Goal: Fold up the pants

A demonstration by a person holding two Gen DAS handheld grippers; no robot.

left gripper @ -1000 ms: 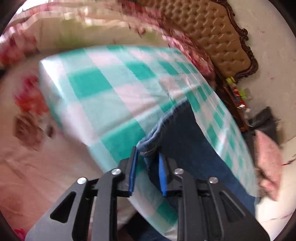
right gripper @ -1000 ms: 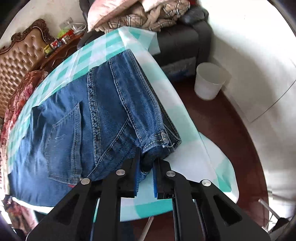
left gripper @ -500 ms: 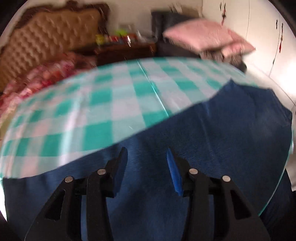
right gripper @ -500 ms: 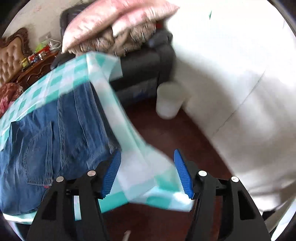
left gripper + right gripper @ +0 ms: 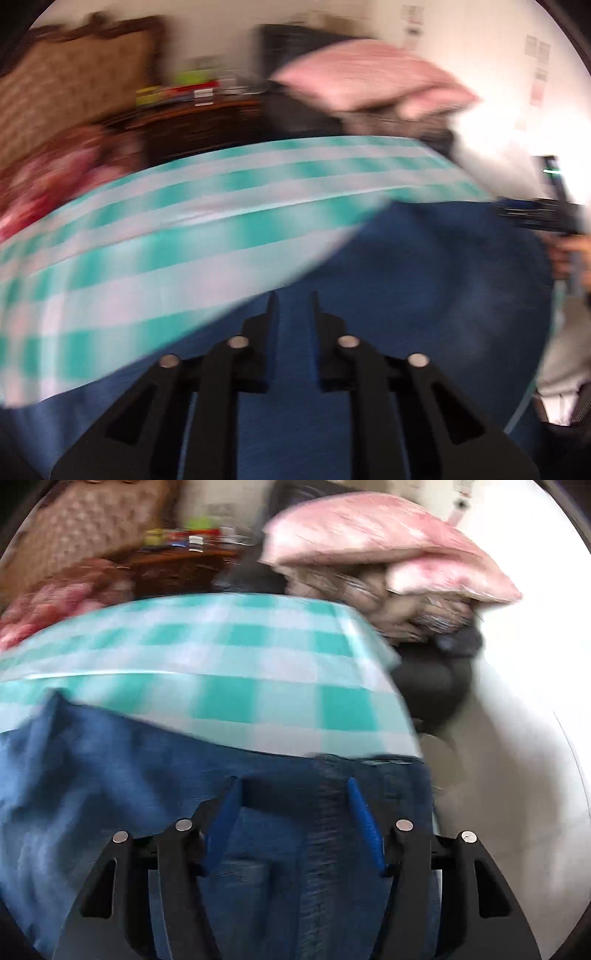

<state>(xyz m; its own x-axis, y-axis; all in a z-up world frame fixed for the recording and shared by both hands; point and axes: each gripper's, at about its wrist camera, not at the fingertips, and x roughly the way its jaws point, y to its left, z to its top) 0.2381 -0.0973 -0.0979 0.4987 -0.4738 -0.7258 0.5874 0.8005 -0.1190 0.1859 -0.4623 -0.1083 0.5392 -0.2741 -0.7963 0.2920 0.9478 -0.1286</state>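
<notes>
Blue jeans (image 5: 424, 277) lie flat on the green-and-white checked tablecloth (image 5: 184, 229); both views are blurred by motion. My left gripper (image 5: 293, 299) hovers over the plain denim. Its jaws are closing and a narrow gap still shows, with nothing pinched between them. In the right wrist view the jeans (image 5: 110, 775) fill the lower half, their stitched seams toward the cloth's (image 5: 240, 653) right edge. There my right gripper (image 5: 293, 786) stands open above the denim, holding nothing. A hand carries a dark gripper body (image 5: 535, 214) at the right edge of the left wrist view.
Pink pillows (image 5: 369, 535) are heaped on a dark sofa (image 5: 436, 675) behind the table. A tufted headboard (image 5: 74, 81), floral bedding (image 5: 44, 177) and a cluttered wooden nightstand (image 5: 207, 118) stand at back left. The person's light clothing (image 5: 561, 369) shows at right.
Both grippers let go of the jeans' edges they held a second ago. The left swung far across the table over the denim and narrowed again. The right opened wide and came back over the jeans.
</notes>
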